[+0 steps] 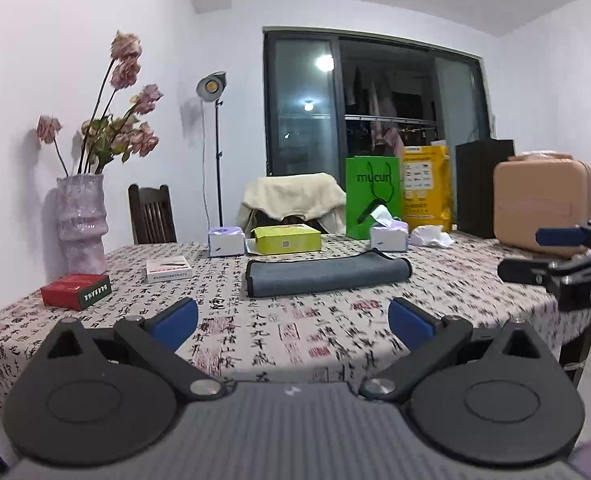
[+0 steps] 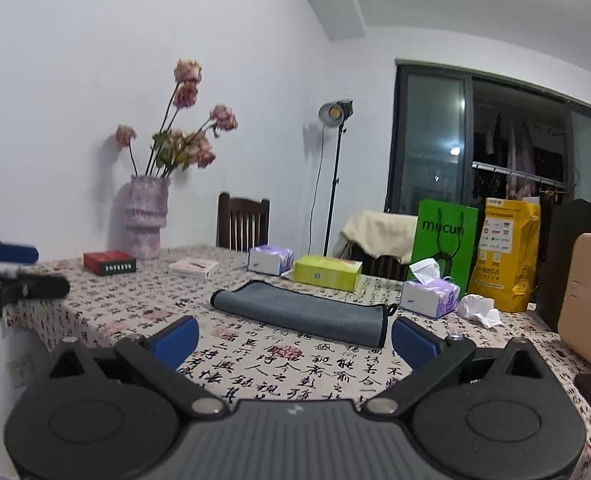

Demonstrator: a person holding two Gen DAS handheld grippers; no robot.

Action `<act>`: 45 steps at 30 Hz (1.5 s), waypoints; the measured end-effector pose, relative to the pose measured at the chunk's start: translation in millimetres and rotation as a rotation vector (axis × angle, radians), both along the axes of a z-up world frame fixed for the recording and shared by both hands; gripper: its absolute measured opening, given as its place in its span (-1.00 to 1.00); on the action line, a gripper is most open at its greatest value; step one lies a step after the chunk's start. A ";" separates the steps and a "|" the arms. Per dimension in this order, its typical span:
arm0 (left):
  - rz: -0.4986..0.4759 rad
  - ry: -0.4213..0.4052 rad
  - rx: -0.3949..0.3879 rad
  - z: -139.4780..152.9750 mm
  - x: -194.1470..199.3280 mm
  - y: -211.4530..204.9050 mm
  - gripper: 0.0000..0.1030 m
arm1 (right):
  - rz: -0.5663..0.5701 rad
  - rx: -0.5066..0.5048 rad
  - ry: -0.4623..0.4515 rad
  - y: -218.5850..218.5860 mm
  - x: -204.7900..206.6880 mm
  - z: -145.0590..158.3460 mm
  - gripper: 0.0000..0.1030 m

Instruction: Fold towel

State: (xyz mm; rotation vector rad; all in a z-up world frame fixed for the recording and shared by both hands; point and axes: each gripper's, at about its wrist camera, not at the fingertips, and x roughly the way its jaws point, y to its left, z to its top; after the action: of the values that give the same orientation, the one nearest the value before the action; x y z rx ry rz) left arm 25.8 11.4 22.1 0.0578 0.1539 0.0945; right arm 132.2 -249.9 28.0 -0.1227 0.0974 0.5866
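Holding both tools above the near edge of the table, you have the left gripper and the right gripper spread wide with nothing between the blue pads. The grey towel lies flat toward the middle of the table, already doubled into a long strip with a dark binding and a small hanging loop at its right end. Judging from that, one more fold probably remains: bring each gripper down on one corner of the same short end, pinch only the stacked layers and not the tablecloth under them, then lift low and carry that end evenly over to the other.

Behind the towel, along the far edge, sit a lime box and two tissue packs. The green bag reads "mucun" as far as you can make out; print on the yellow bag and red box is too small to read.
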 end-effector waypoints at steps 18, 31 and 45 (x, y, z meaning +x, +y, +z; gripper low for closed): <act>-0.014 0.016 -0.036 -11.9 -33.5 -2.0 1.00 | -0.007 0.065 -0.002 -26.4 -71.3 -26.0 1.00; -0.025 -0.011 -0.037 -8.7 -35.1 -5.3 1.00 | 0.010 0.054 0.007 -22.6 -72.2 -24.7 1.00; -0.025 -0.011 -0.035 -8.7 -34.4 -6.2 1.00 | 0.007 0.052 0.006 -21.5 -72.4 -25.2 1.00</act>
State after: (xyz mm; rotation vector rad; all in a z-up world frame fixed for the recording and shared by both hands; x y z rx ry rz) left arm -8.7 5.1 13.4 0.0248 0.1433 0.0674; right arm 59.8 -271.4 2.8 -0.0706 0.0872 0.5962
